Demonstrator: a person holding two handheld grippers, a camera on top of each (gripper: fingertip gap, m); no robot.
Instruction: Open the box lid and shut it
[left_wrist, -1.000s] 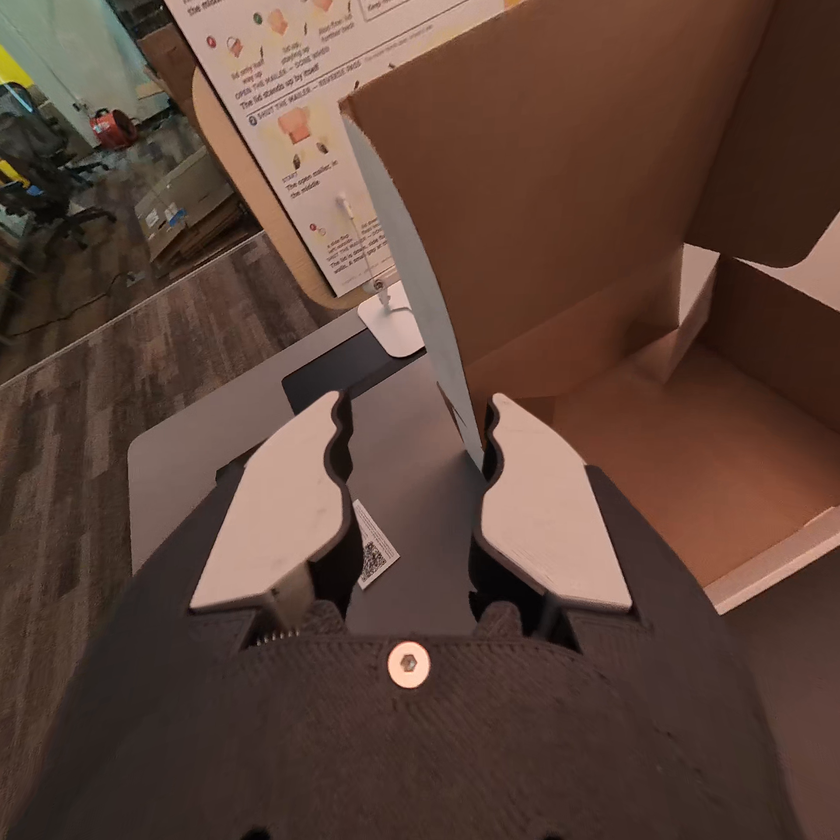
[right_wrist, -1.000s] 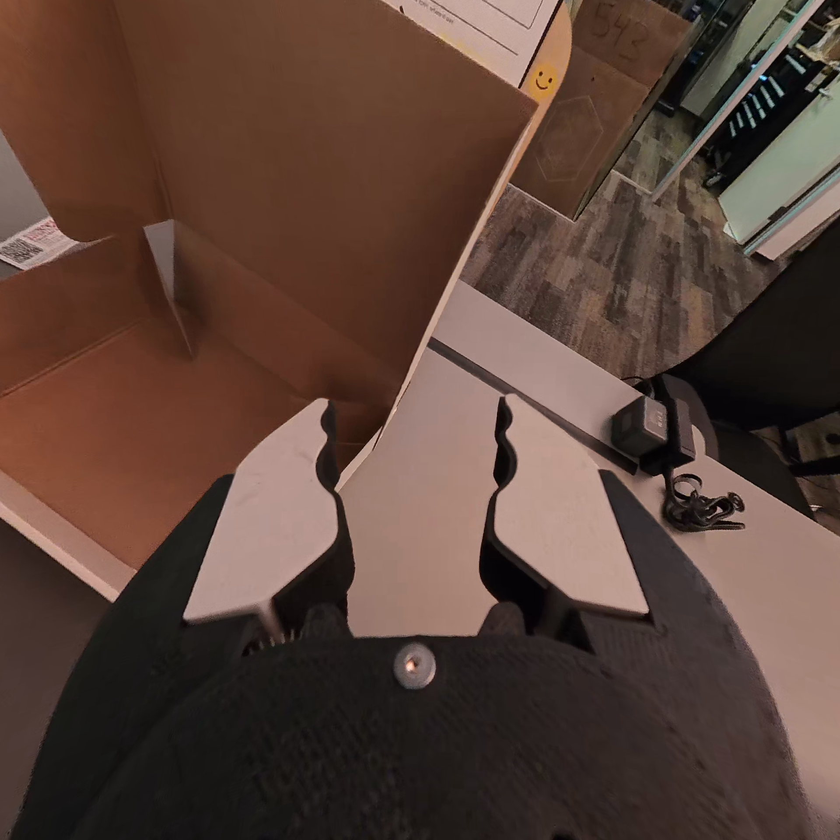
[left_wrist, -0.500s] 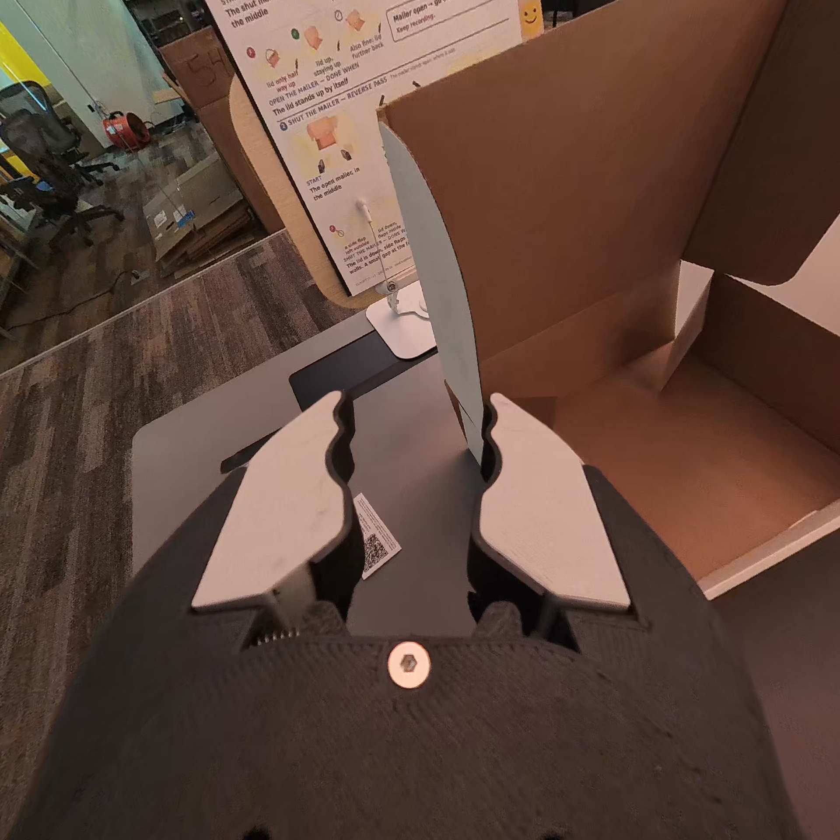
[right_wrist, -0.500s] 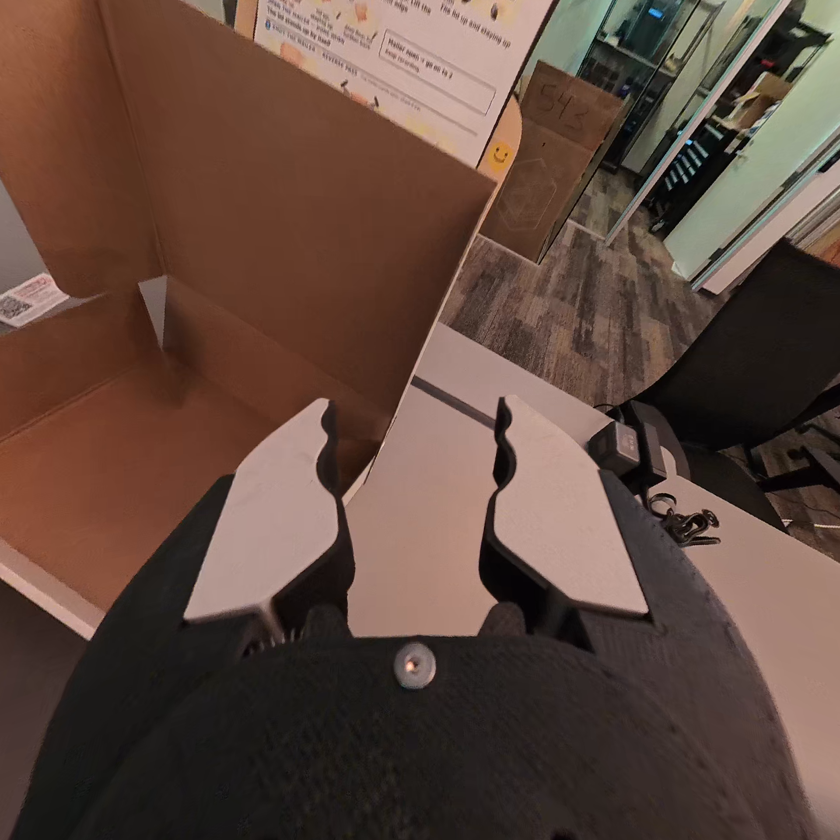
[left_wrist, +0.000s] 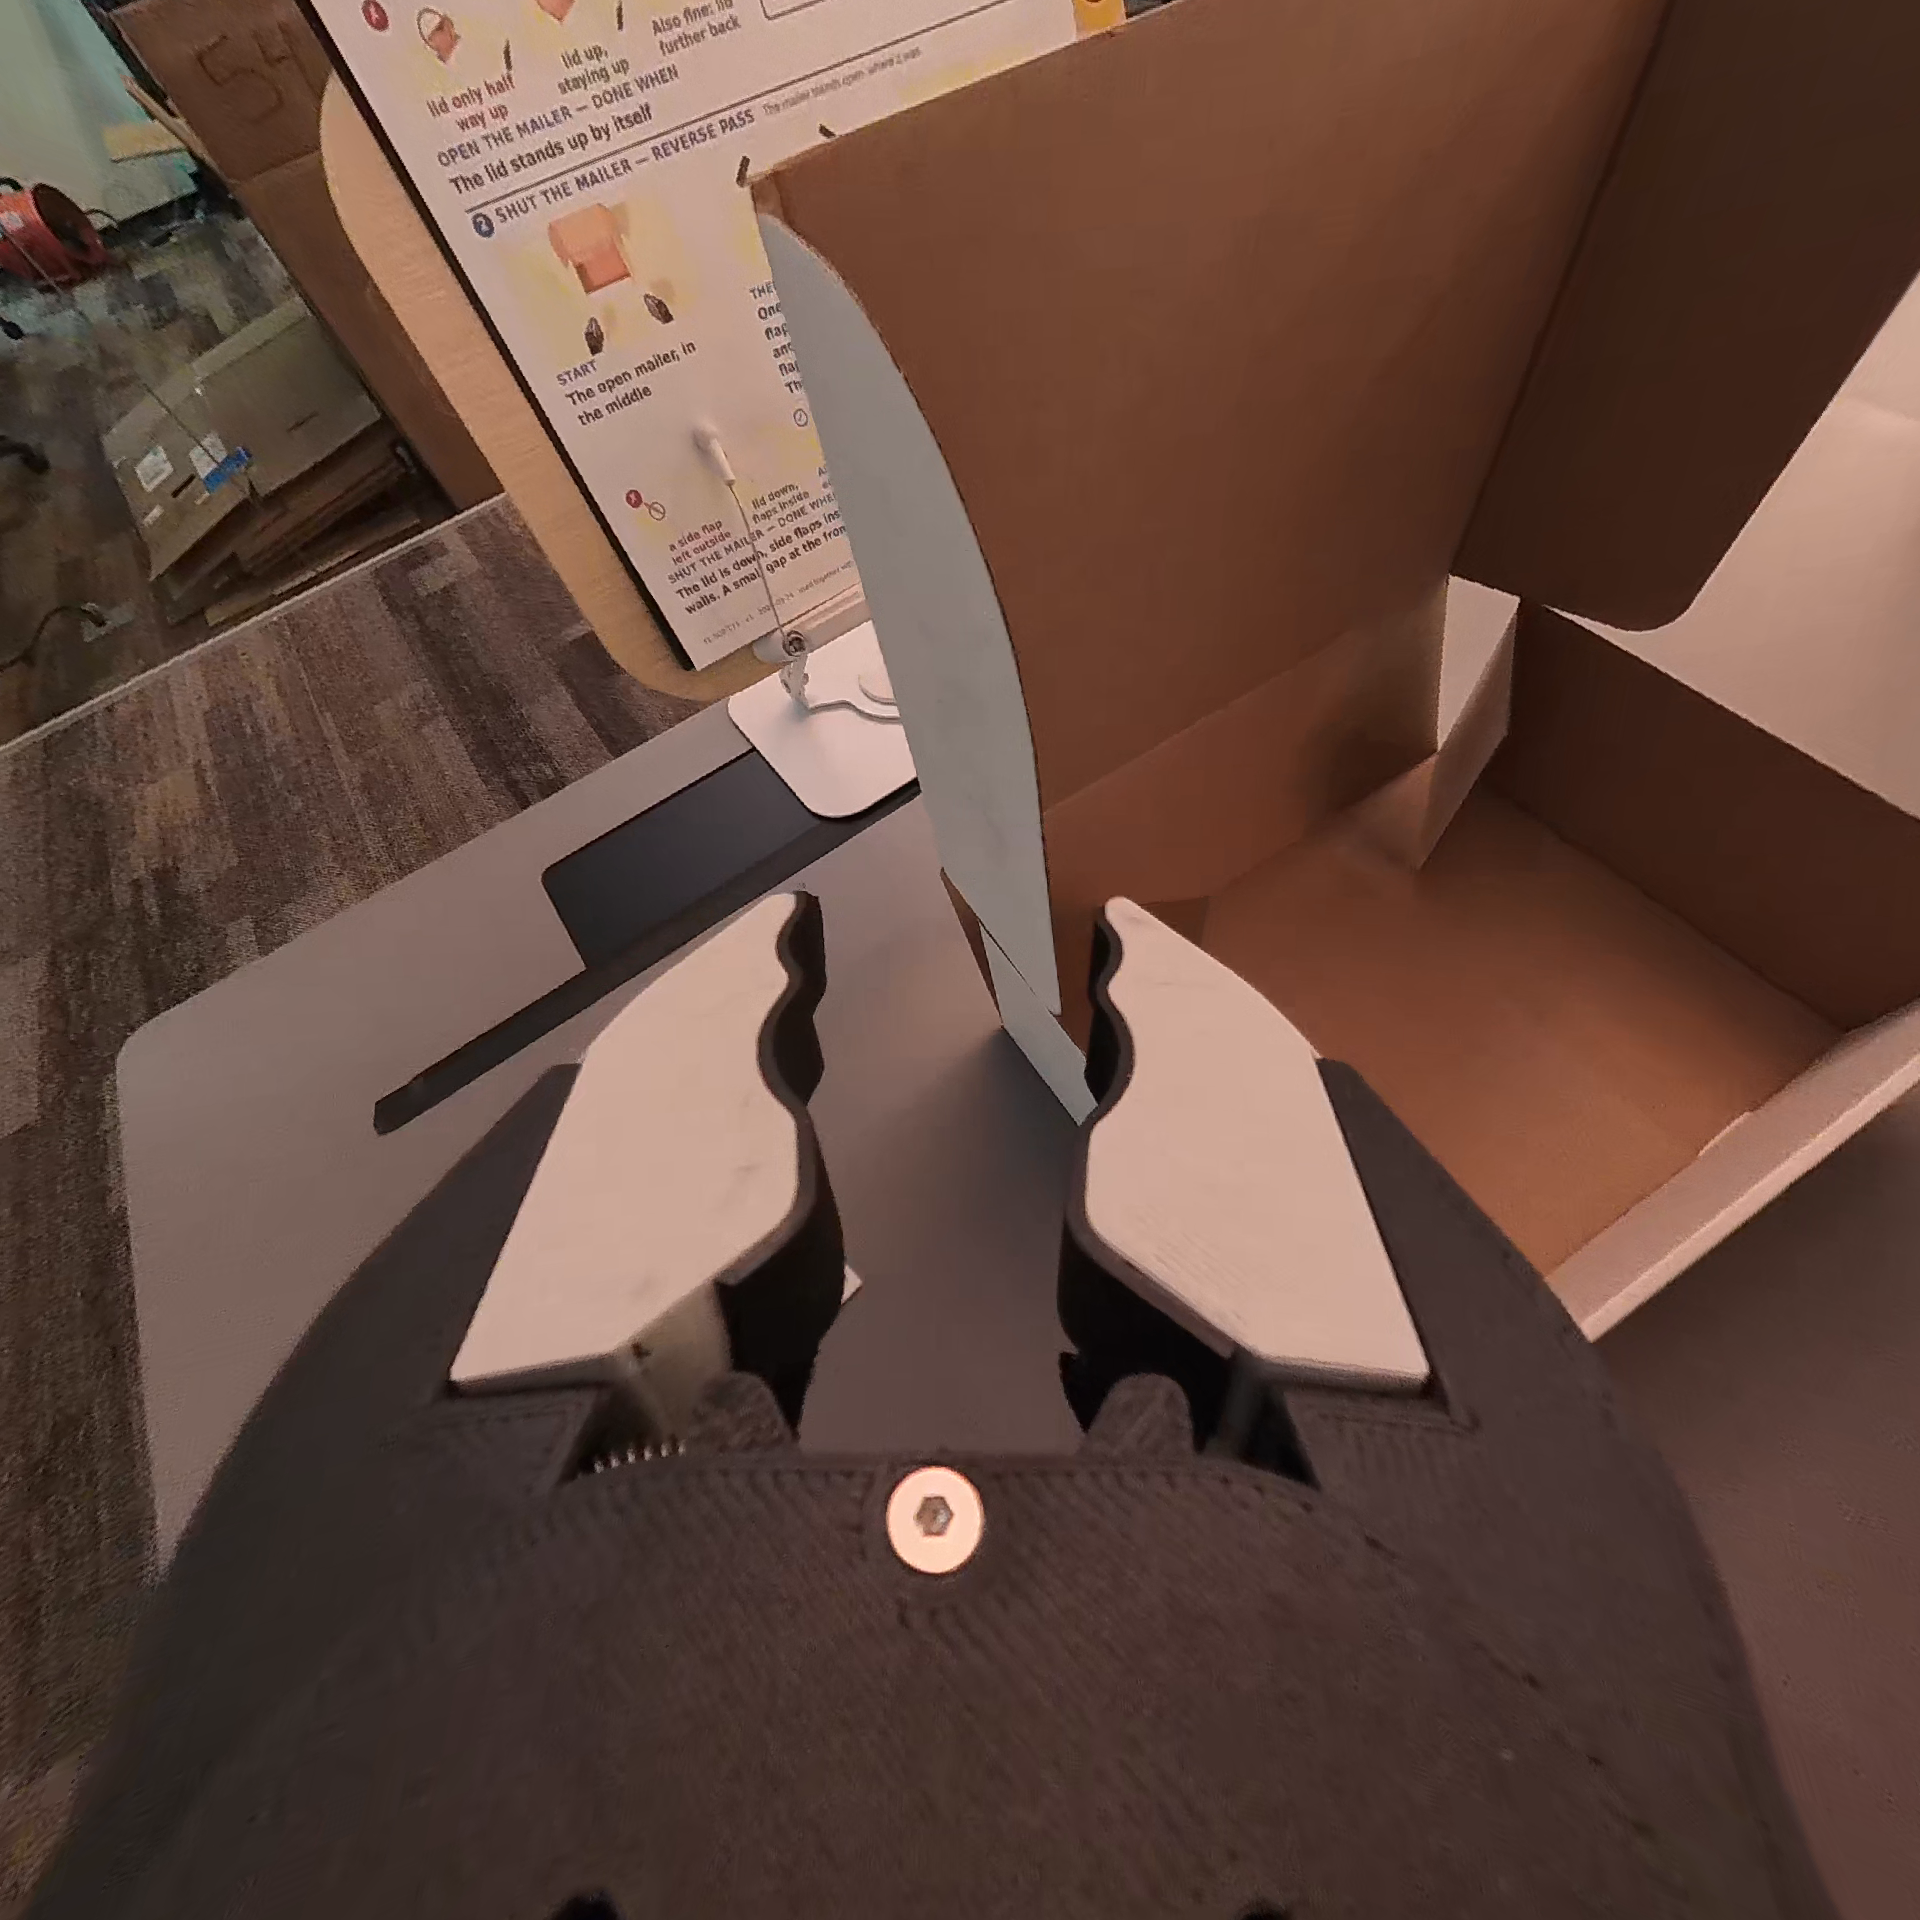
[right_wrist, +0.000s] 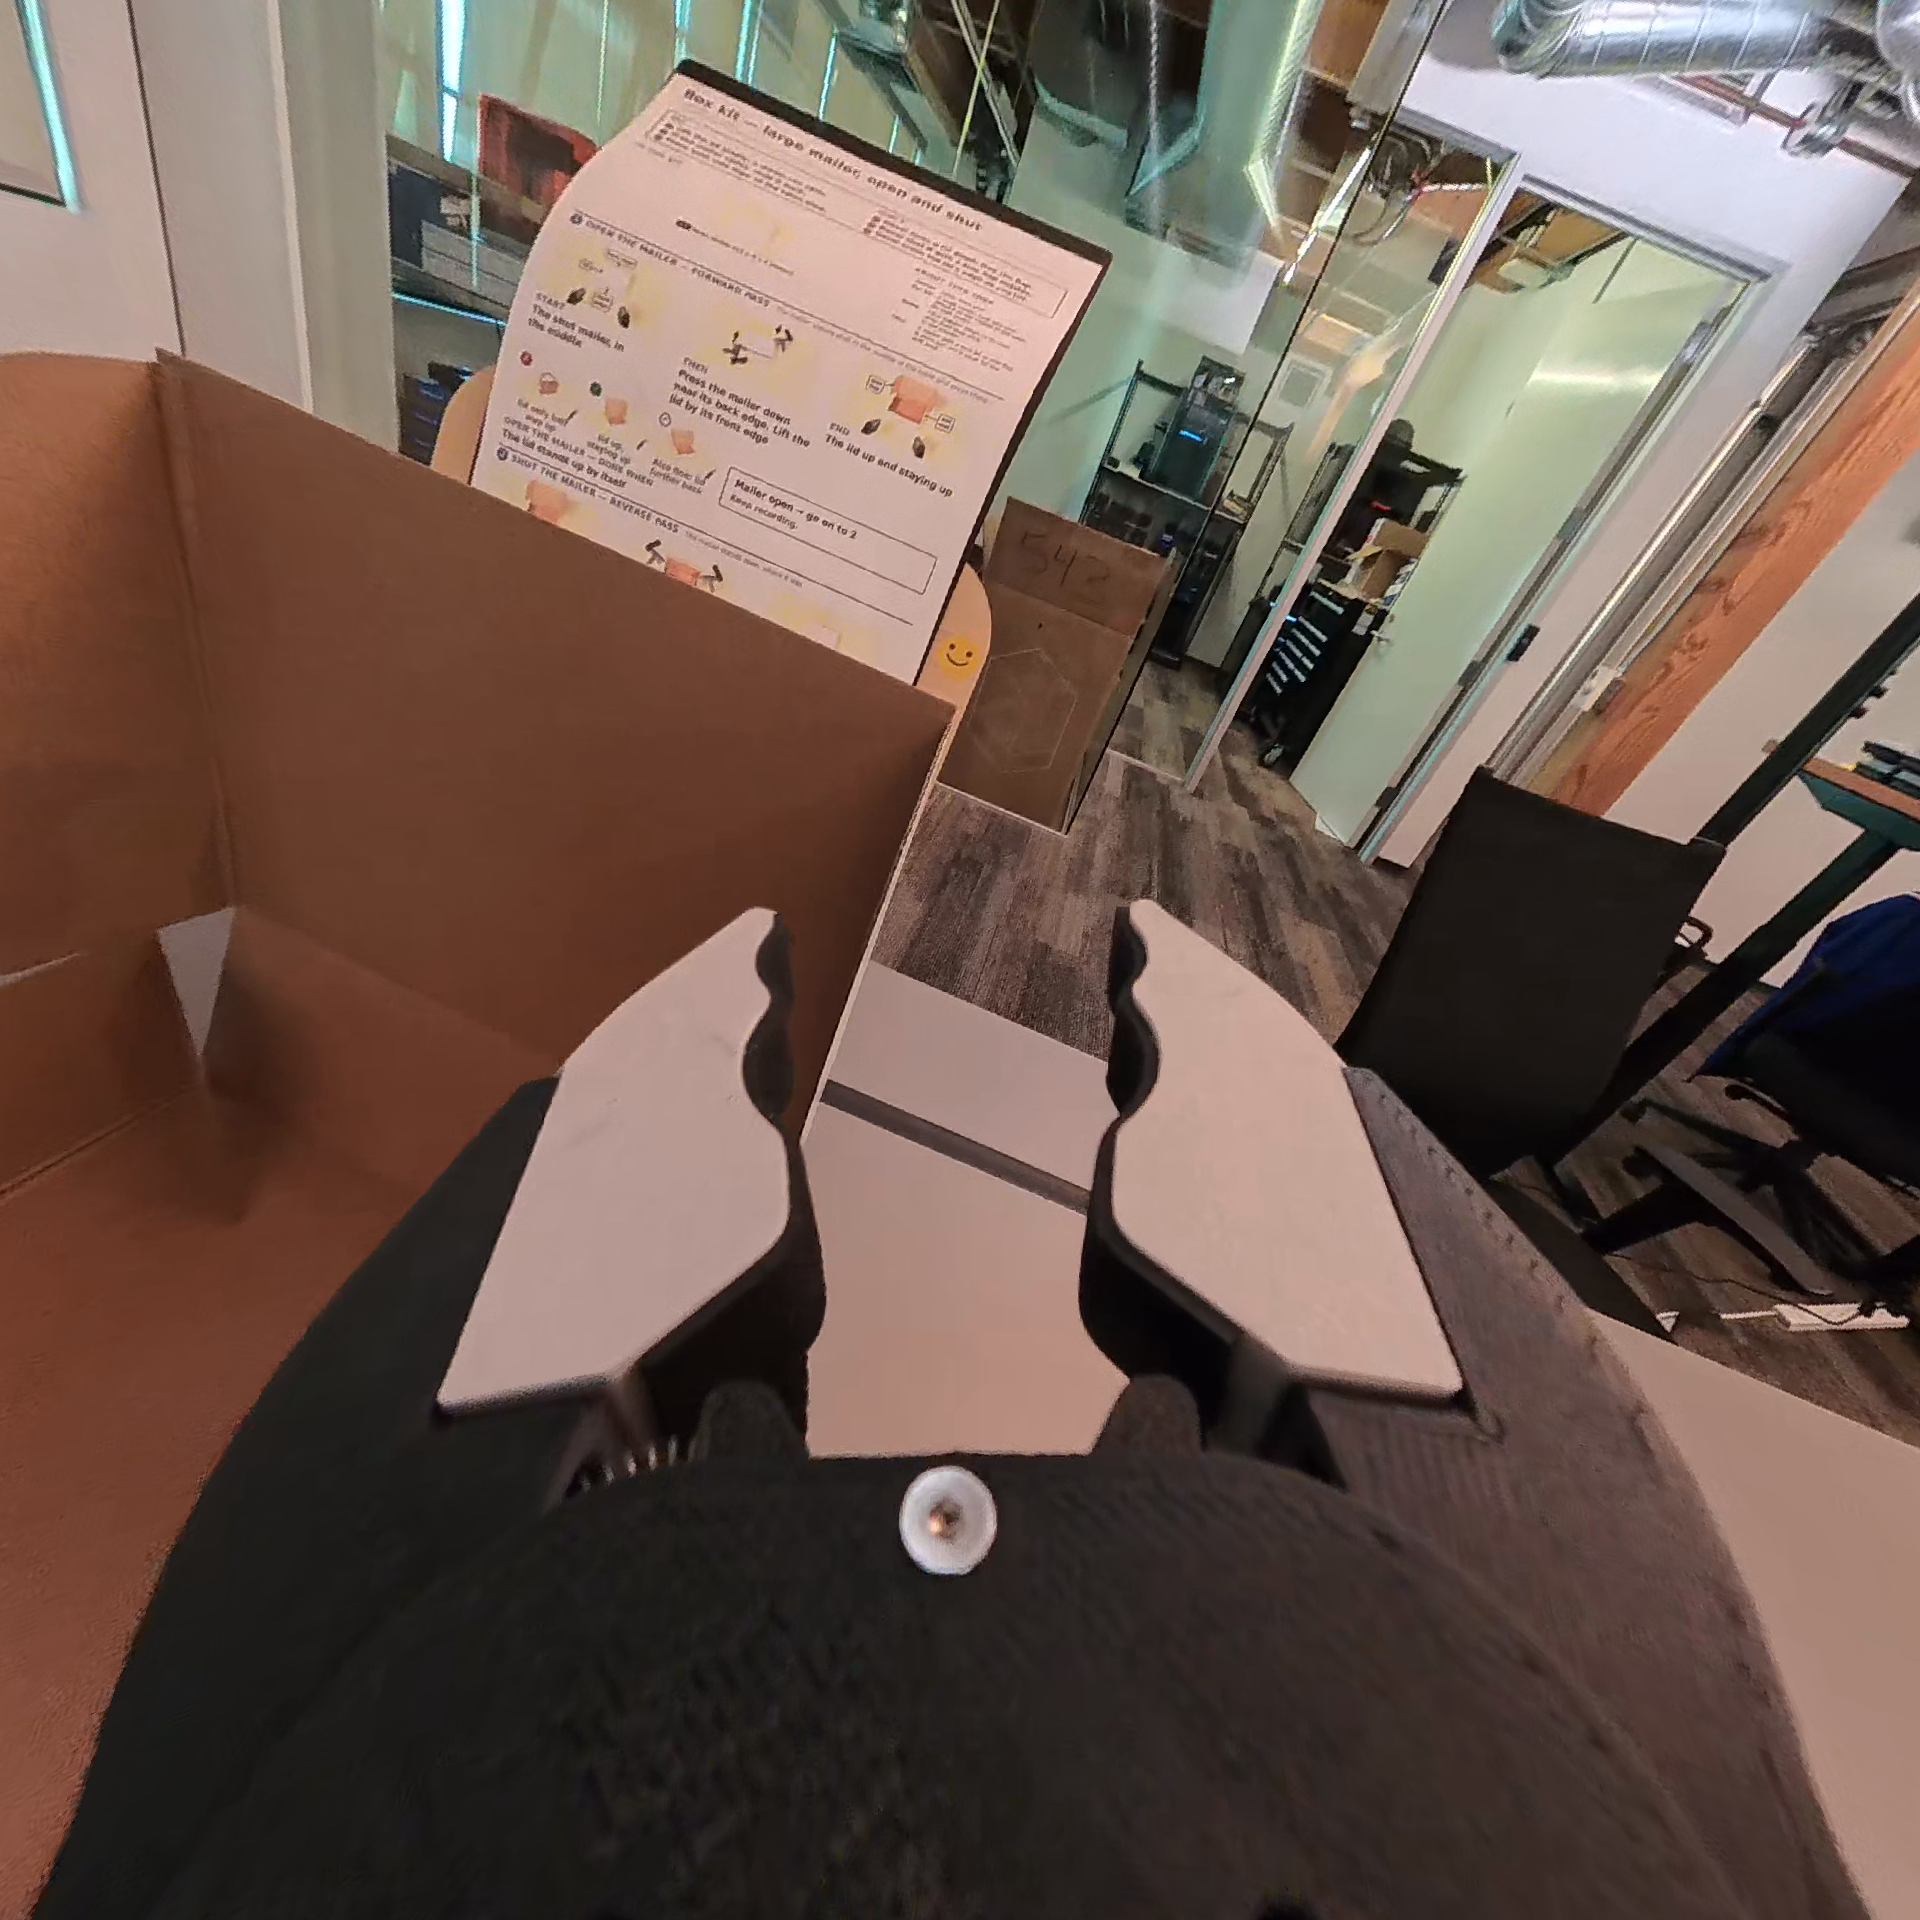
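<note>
Left hand-held gripper (left_wrist: 951, 997): jaws wide, holding nothing; its right finger sits just beside the lid's left side flap (left_wrist: 935, 644), at the box's left wall. Compared with a second ago it sits much the same, only a little closer in.

Right hand-held gripper (right_wrist: 945, 987): jaws wide and empty, at the right end of the box. A second ago it looked down at the worktop; now it tilts up toward the room, and its left finger overlaps the right edge of the lid.

Box (left_wrist: 1538, 1060): an open cardboard mailer on the grey worktop (left_wrist: 312, 1049), its brown floor bare and its pale front wall nearest the camera.

Lid (right_wrist: 540, 748): stands upright at the far side of the box, side flaps hanging forward.

Meaning of the change: the opening half looks done, since the lid stays up with neither tool gripping it. Both tools now flank the lid's ends, which I judge to be the set-up for lowering it.

Next need: the side flaps probably have to go inside the walls as the lid comes down.

Beyond the box: an instruction sheet (right_wrist: 790, 416) on a stand; a black chair (right_wrist: 1507, 935) far right.
</note>
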